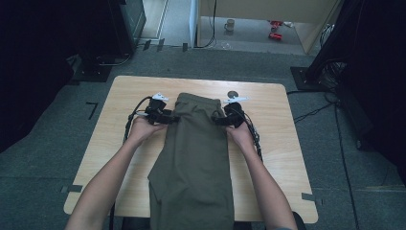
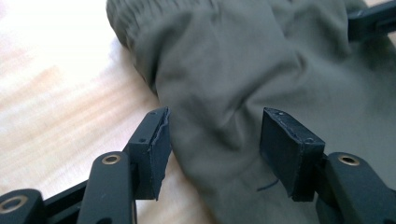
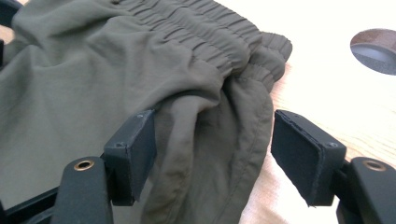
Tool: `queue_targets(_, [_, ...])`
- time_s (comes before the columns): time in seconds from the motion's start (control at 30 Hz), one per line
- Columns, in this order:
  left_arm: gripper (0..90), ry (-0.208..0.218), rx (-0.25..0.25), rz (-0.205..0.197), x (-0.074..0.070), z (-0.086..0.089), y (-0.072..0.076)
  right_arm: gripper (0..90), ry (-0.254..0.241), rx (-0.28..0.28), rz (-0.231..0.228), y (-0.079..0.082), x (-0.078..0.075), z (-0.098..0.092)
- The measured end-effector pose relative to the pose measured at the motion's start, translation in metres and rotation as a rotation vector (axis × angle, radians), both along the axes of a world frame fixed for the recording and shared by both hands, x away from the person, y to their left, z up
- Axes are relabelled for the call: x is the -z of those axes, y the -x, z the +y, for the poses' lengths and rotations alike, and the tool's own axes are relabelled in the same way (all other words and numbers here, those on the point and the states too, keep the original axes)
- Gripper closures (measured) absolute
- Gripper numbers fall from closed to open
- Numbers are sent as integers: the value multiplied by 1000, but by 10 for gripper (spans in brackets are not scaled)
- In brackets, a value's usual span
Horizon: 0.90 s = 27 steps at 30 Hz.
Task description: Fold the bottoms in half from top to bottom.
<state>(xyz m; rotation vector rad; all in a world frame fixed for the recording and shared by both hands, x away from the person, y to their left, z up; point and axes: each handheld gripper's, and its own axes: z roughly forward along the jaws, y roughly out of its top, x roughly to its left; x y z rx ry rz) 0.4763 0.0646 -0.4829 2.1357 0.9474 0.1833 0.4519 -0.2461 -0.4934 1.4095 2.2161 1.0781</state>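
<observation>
Olive trousers [image 1: 194,158] lie lengthwise on the bench [image 1: 110,143], legs hanging over the near edge; left tongs [image 2: 215,140] and right tongs [image 3: 210,154], both spread, straddle the waistband's side edges without pinching, so folding appears not yet begun.

Both forearms coming in from the bottom of the high view, angled inward. Left gripper [image 1: 165,116] in the left hand [image 1: 141,128], tips pointing right; right gripper [image 1: 222,120] in the right hand [image 1: 241,132], tips pointing left. Facing each other, well apart. Jaws parted on both, pads [image 2: 156,147] not pressing, nothing clamped.
</observation>
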Motion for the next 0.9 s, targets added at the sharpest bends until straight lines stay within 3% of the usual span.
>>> queue_targets(0.1, [429, -22, 14, 36, 1, -4, -7, 314, -3, 6, -3, -5, -1, 1])
queue_targets(0.17, [429, -37, 13, 31, 2, -7, -10, 316, 5, 5, -20, -7, -1, 2])
queue_targets(0.23, [428, -25, 2, 29, 3, -8, -12, 308, 9, 7, 4, -10, -1, 3])
queue_targets(0.4, [416, -27, -10, 44, 9, -13, -16, 311, 17, 17, 8, -18, 0, 5])
queue_targets(0.53, [406, 3, -41, 65, 11, -14, -22, 309, 23, 28, 25, -25, 3, 4])
queue_targets(0.77, [400, -19, -48, 53, 13, -23, -26, 303, 40, 39, 48, -33, 15, 1])
queue_targets(0.9, [401, -11, -47, 61, 17, -25, -26, 336, 65, 41, 34, -32, 18, 4])
